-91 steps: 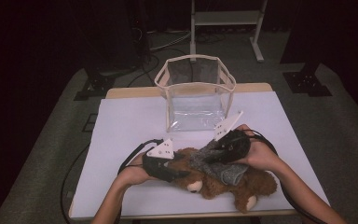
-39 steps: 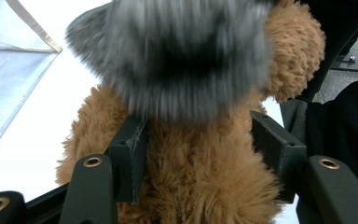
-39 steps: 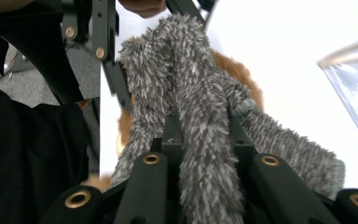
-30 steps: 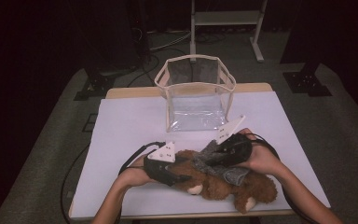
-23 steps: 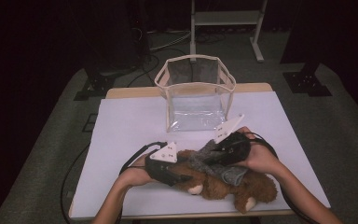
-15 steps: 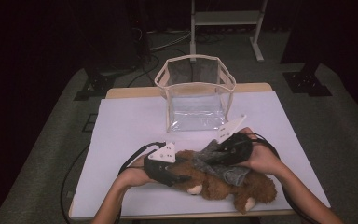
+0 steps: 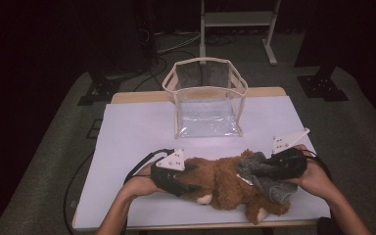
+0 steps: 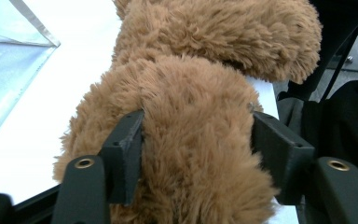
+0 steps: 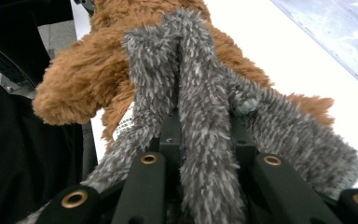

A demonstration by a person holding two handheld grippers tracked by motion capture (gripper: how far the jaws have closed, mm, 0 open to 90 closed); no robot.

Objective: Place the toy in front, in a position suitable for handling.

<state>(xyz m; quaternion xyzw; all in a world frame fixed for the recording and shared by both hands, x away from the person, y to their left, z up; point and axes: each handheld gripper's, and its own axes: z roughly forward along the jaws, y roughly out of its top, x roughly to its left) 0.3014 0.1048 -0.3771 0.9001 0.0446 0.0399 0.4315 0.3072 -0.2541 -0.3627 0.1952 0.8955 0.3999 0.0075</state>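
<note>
Lying low on the flat white table top (image 7: 137, 132), near 6 o'clock in the high view: a fluffy brown soft toy bear (image 7: 220, 181), stretched out sideways from 7 o'clock toward 5 o'clock. Draped over its 3 o'clock end, a fuzzy grey bit of cloth (image 7: 274, 188), touching the brown fur. Coming in from 7 o'clock, the black left claw (image 7: 190, 179) in the person's left hand (image 7: 139, 185), pointing toward 3 o'clock. Around a thick lump of brown fur in the left gripper view, with one black pad (image 8: 126, 149) on each side and both pads touching the fur. Has just been spreading a little wider, with the fur between the jaws and bulging past them. Coming in from 4 o'clock, the black right claw (image 7: 257, 170) in the person's right hand (image 7: 316, 176), pointing toward 9 o'clock. Pressed nearly together in the right gripper view, pinching a fold of the grey cloth that runs up between the jaws, with the brown bear just behind it. Standing upright near 12 o'clock on the table, a see-through plastic box-shaped bag with a cream cloth rim (image 7: 176, 81), open at the top. Well apart from both claws, and near the bear without touching it. Trailing off the left claw toward 8 o'clock, a black cable (image 7: 142, 164) on the white top.
</note>
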